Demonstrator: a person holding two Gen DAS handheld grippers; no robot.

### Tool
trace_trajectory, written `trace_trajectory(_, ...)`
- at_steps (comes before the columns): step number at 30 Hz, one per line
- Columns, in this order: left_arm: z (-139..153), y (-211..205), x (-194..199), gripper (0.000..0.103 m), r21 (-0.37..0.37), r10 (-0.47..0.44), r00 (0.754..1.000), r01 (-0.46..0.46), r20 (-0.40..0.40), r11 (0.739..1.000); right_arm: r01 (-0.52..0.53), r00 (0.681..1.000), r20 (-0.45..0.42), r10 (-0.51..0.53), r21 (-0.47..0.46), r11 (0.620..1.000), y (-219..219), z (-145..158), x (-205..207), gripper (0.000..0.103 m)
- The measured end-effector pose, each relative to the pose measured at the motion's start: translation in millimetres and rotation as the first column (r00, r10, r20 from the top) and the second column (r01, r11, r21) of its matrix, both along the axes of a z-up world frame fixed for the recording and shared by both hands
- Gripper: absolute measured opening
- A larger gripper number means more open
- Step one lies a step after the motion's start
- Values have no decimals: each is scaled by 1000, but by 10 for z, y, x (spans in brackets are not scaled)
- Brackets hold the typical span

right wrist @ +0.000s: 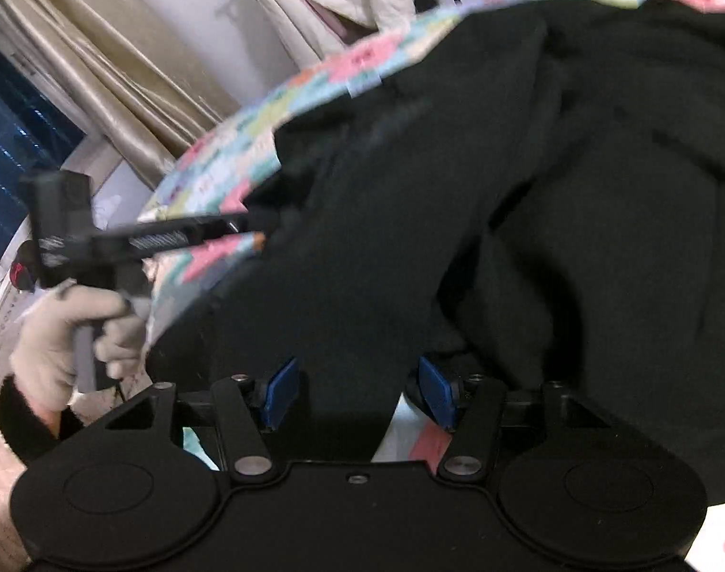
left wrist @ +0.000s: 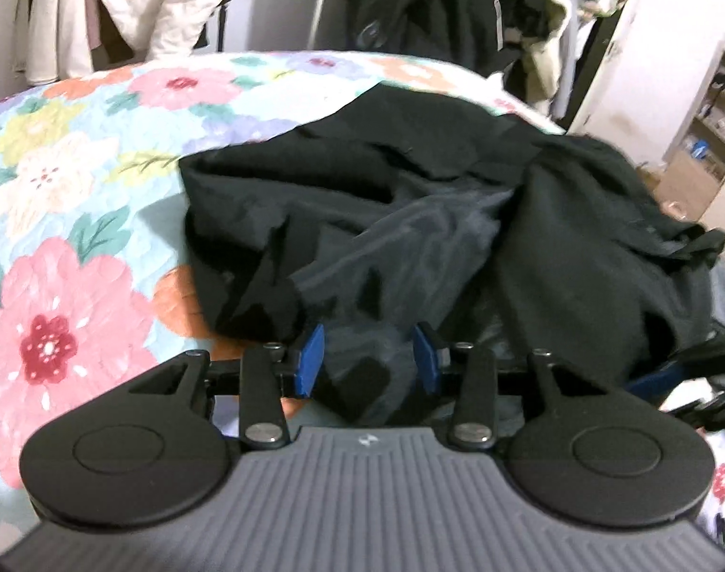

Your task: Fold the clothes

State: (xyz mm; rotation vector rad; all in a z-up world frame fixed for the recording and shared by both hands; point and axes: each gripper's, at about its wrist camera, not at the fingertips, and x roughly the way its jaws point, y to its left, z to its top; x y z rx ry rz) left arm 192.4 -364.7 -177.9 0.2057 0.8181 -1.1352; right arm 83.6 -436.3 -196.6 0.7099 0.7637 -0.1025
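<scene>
Bedroom, hanging coats behind; flower-print quilted bedspread serves you as folding surface. Crumpled black fabric garment lies heaped mid-bed, unfolded. Your left gripper stands spread, blue pads either side of dark cloth fold, no pinch yet (likely lining up for hem). Your right gripper likewise spread, straddling black strip, probably to pull it flat. Gloved hand holds other handle.

Floral quilt, beige curtain (shelving far right).

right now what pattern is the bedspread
Large multicoloured flowers on the bedspread, clearest in the left wrist view.
</scene>
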Motion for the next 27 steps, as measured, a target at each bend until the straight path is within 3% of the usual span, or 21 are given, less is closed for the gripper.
trace_trajectory(2,35,3,-14,40,-32,-5,1000,5,-9,999,-23,1000,11,23,0,1000,52,-71,93,57)
trace_trajectory(4,40,46,39,40,-49,25,1000,-26,-15,998,-78,997,17,78,-20,997,119,-67,209,21)
trace_trajectory(5,42,73,72,40,-58,43,999,-44,-19,997,-114,993,14,114,-38,993,158,-43,272,14)
trace_trajectory(8,39,232,268,40,-88,127,991,-131,-52,987,-169,985,43,169,-23,985,135,173,391,11)
trace_trajectory(12,-8,496,588,40,-166,178,972,-203,-156,965,-196,976,107,188,78,977,-102,522,412,11)
trace_trajectory(15,-64,621,752,40,-197,221,945,-271,-243,942,-177,983,49,175,37,984,-159,677,424,10)
trace_trajectory(19,-74,539,730,40,-212,204,938,-268,-280,940,-200,978,89,190,120,972,-143,629,553,10)
trace_trajectory(24,-14,511,661,40,-313,115,953,-204,-280,927,-96,982,183,38,316,944,-502,586,864,10)
trace_trajectory(27,37,570,660,40,-395,72,953,-190,-295,899,-1,972,219,-87,374,927,-888,690,1101,10)
